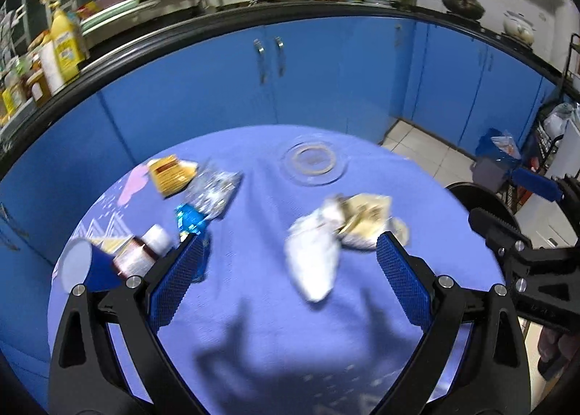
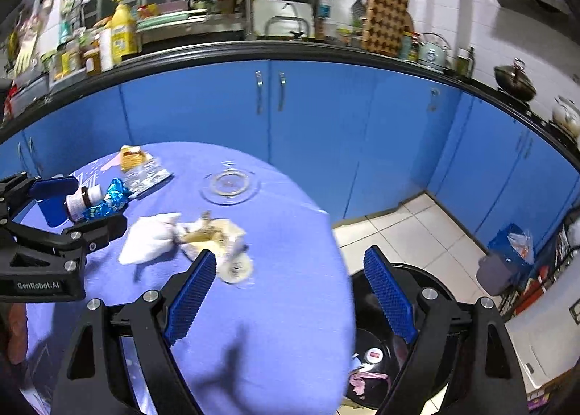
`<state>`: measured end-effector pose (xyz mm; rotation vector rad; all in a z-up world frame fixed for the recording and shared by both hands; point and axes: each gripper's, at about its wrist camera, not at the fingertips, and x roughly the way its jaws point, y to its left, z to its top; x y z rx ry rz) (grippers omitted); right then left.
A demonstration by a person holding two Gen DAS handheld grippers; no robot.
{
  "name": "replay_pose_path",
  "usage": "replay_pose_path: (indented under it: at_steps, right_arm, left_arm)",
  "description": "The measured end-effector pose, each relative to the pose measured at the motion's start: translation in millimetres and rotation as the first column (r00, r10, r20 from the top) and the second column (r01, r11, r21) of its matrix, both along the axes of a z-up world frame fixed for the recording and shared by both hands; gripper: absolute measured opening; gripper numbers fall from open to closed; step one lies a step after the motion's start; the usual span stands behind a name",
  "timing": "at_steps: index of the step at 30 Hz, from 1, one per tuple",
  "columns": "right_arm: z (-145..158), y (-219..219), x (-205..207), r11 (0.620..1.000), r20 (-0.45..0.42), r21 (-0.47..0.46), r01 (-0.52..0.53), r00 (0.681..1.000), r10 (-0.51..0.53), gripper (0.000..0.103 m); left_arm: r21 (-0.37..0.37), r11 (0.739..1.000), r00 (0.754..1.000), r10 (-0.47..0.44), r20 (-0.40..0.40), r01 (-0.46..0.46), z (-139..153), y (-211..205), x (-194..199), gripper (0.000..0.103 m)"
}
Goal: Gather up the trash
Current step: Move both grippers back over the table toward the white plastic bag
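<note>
A round table with a purple cloth [image 1: 261, 306] carries trash. A crumpled white tissue [image 1: 313, 255] lies mid-table, touching a crumpled yellowish wrapper [image 1: 366, 219]; both show in the right wrist view, tissue [image 2: 148, 237] and wrapper [image 2: 214, 233]. A shiny blue wrapper [image 1: 190, 217], a clear foil packet [image 1: 215, 188], a yellow packet [image 1: 168, 174], a brown bottle [image 1: 141, 252] and a blue cup [image 1: 85, 264] lie at the left. My left gripper [image 1: 290, 252] is open and empty, around the tissue. My right gripper [image 2: 290, 266] is open and empty, over the table's right edge above a black bin [image 2: 377, 357].
A clear glass dish [image 1: 313, 163] sits at the table's far side. Blue cabinets [image 1: 326, 74] and a cluttered counter stand behind. The black bin holds scraps [image 2: 366, 375]. A blue bag [image 2: 511, 244] and a rack stand on the tiled floor at the right.
</note>
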<state>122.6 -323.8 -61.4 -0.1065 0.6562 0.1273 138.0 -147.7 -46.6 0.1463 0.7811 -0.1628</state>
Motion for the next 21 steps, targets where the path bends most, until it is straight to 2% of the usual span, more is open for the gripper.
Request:
replay_pose_path:
  at_steps: [6, 11, 18, 21]
  right_arm:
    - [-11, 15, 14, 1.000, -0.043, -0.027, 0.000, 0.999, -0.001, 0.082]
    - [-21, 14, 25, 0.999, -0.078, -0.033, 0.026, 0.997, -0.029, 0.082]
    - [-32, 9, 36, 0.999, -0.113, -0.031, 0.045, 0.992, -0.048, 0.082]
    - [-36, 10, 42, 0.999, -0.130, -0.010, 0.039, 0.991, -0.040, 0.082]
  left_arm:
    - [-0.015, 1.000, 0.999, -0.026, -0.045, 0.025, -16, 15, 3, 0.095]
    - [-0.012, 0.998, 0.995, -0.067, -0.076, 0.066, -32, 3, 14, 0.095]
    - [-0.018, 0.997, 0.991, -0.080, -0.111, 0.078, -48, -6, 33, 0.094]
    - [-0.036, 0.997, 0.989, -0.077, -0.129, 0.073, -54, -2, 40, 0.089]
